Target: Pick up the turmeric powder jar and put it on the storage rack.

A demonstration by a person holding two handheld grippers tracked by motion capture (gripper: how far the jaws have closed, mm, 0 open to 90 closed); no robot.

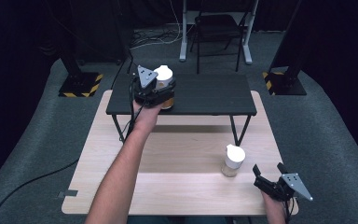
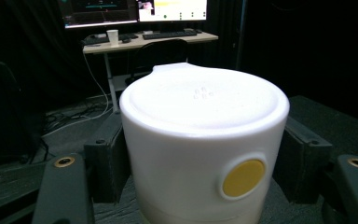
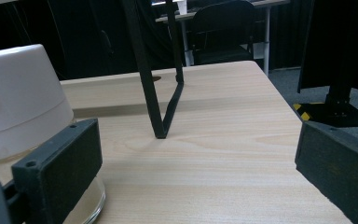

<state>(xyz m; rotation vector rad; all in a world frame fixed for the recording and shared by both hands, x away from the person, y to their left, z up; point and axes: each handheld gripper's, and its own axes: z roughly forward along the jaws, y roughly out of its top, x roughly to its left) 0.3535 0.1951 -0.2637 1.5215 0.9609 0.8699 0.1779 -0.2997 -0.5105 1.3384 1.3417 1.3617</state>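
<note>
A jar with a white lid (image 1: 163, 73) and amber contents is at the left part of the black raised shelf (image 1: 205, 95). My left gripper (image 1: 165, 93) is shut on it, coming from the near side. In the left gripper view the pads (image 2: 107, 168) press on both sides of the jar's white lid (image 2: 205, 140), which bears a yellow dot. A second white-lidded jar (image 1: 233, 160) stands on the wooden table (image 1: 177, 186) at the right. My right gripper (image 1: 268, 169) is open just right of it, low over the table. Its own view shows this jar (image 3: 18, 107) beside the left jaw.
The shelf stands on thin black legs (image 3: 161, 116) over the table's far half. Behind the table are a folding chair (image 1: 216, 28), a desk frame and two stands with yellow-black bases (image 1: 81, 84). A cable trails off the table's left side.
</note>
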